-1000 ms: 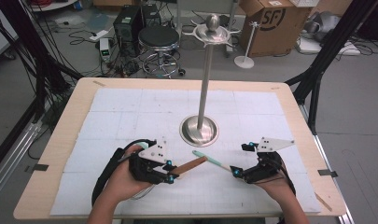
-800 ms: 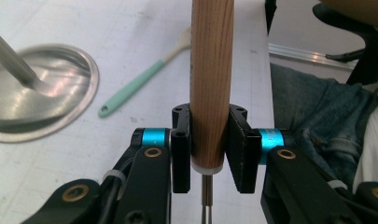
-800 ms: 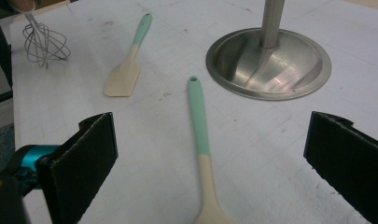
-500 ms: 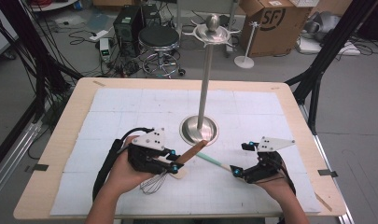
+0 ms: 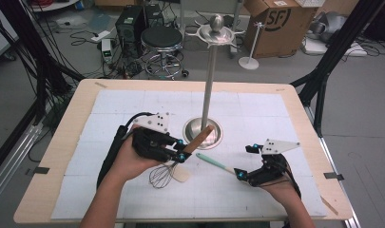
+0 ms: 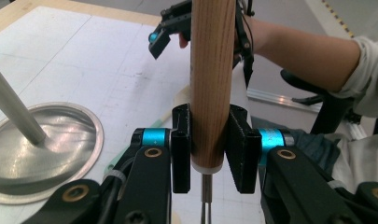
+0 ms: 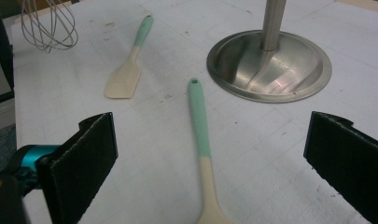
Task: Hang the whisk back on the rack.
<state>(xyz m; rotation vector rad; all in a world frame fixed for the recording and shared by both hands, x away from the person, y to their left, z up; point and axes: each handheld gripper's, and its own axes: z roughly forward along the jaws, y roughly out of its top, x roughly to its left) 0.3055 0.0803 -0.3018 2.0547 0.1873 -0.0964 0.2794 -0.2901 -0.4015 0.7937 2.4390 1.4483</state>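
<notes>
Evidently the left gripper (image 5: 182, 155) is clamping the whisk (image 5: 162, 175) by its stiff, smooth wooden handle low near the wires, holding the light, springy cage just above the worktop (image 5: 133, 102), while the right gripper (image 5: 237, 174) is resting jaws apart.

The left hand (image 5: 133, 159) comes in from the bottom edge, its forearm slanting up and to the right, and it carries the left gripper (image 5: 181, 151) raised off the table, the jaws pointing to the right. The jaws stand narrow, with both pads (image 6: 241, 148) pressed on what is between them. The right hand (image 5: 280, 183) rests low on the table; the right gripper (image 5: 241, 161) points to the left, its jaws spread wide apart with nothing gripped.
</notes>
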